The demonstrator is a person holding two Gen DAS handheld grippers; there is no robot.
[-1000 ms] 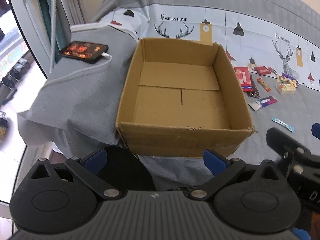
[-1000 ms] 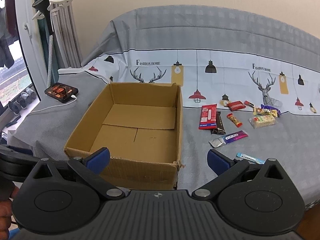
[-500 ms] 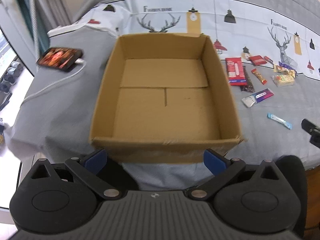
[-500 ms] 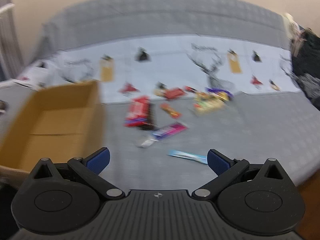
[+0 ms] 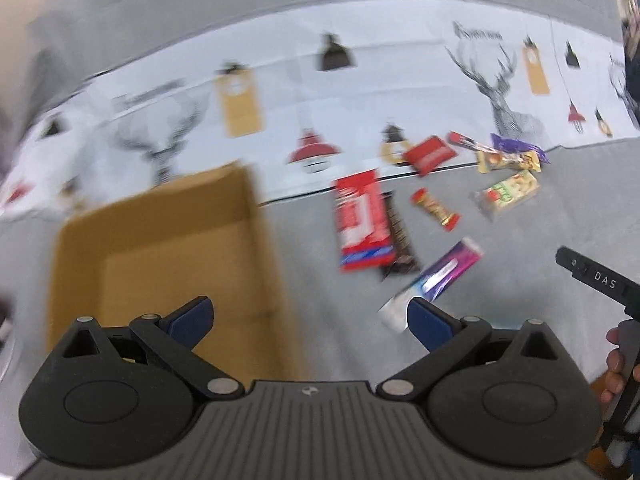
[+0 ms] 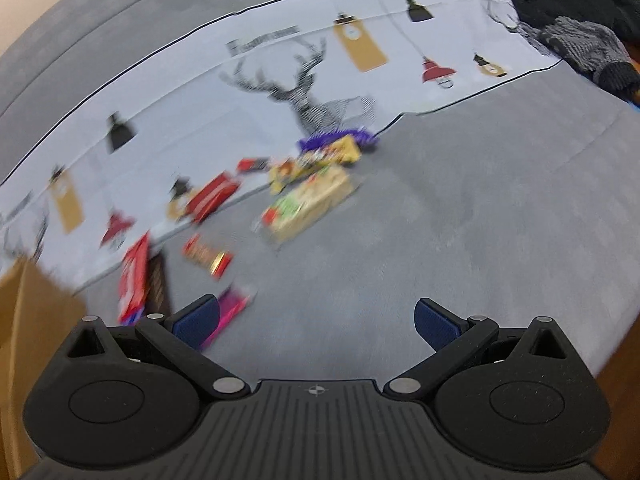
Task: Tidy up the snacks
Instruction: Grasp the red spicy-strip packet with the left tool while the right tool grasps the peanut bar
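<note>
Both views are blurred. The left hand-held gripper [image 5: 310,316], black with blue finger pads, has its jaws spread wide with nothing between them. It hangs above the grey patterned cloth [image 5: 312,264], over the strip between the open brown cardboard box [image 5: 160,264] and the scattered snacks. The box sits to its left and shows only its bare cardboard floor.

The snacks lie loose on the cloth to the right of the box. Nearest the box is a long red wrapper with white print [image 5: 362,220], and a dark brown bar [image 5: 400,236] lies touching its right edge. Just beside them, closer to the gripper, is a purple-and-silver sachet [image 5: 434,276], its lower end partly hidden behind the right finger pad. Farther back lie a small red-and-gold candy [image 5: 435,209], a clear pack of pale biscuits [image 5: 508,194], a red square packet [image 5: 432,154] and a yellow-and-purple wrapper [image 5: 516,152] — the last ones near the printed border of the cloth.

The right hand-held gripper [image 6: 316,322] also has its jaws wide apart and empty, over bare grey cloth with the snacks ahead and to its left. The pack of biscuits [image 6: 308,204] lies well ahead of it — the purple sachet [image 6: 232,308] shows just behind its left finger pad. A dark knitted garment [image 6: 580,20] lies at the far right corner.
</note>
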